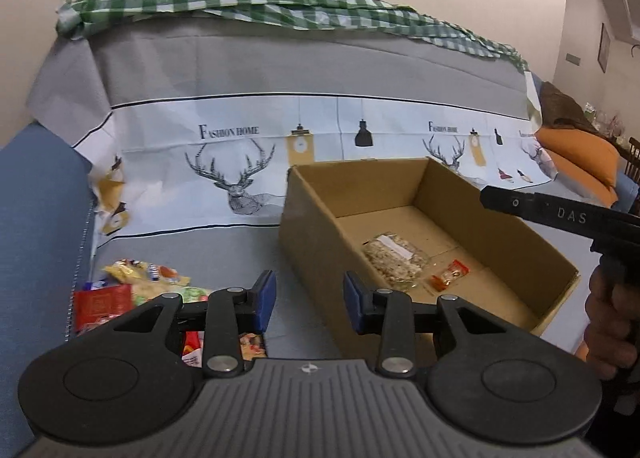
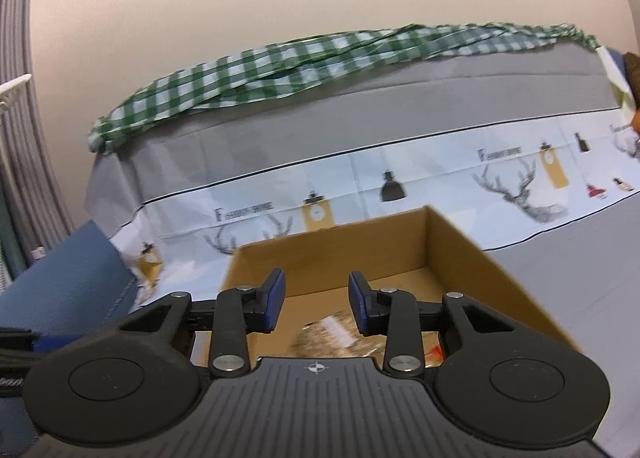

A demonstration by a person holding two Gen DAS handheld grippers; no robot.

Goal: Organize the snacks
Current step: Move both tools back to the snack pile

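Left wrist view. Left gripper [image 1: 310,302] parted wide, nothing between the blue pads [image 1: 266,300]. Hovers between the snack pile [image 1: 132,290] at lower left and the cardboard box [image 1: 320,258] at right. Already in the box: a clear granola-type pack [image 1: 396,258] and a small orange-red packet [image 1: 450,276], both flat on the floor of it. Likely next step: grab one item from the pile. Best to go for the red packet [image 1: 102,304] or the yellow wrapper [image 1: 124,272] on the pile's top, pinch a flat edge, lift clear of the neighbours, then carry over the near box wall, not through it. Part of the pile hidden under the gripper body; count of snacks unclear. Right gripper body [image 1: 560,214] enters from the right edge, fingers out of frame here.

Right wrist view. Right gripper [image 2: 316,302] also parted wide, holds nothing, poised over the box [image 2: 460,258] near its front wall. Good to stay high and out of the left's path. Frame motion-blurred: granola pack [image 2: 332,332] smeared, orange packet mostly behind the finger linkage. Box front wall and the pile not visible. Grey printed cloth [image 2: 400,130] and green check cloth [image 2: 320,54] behind, irrelevant.
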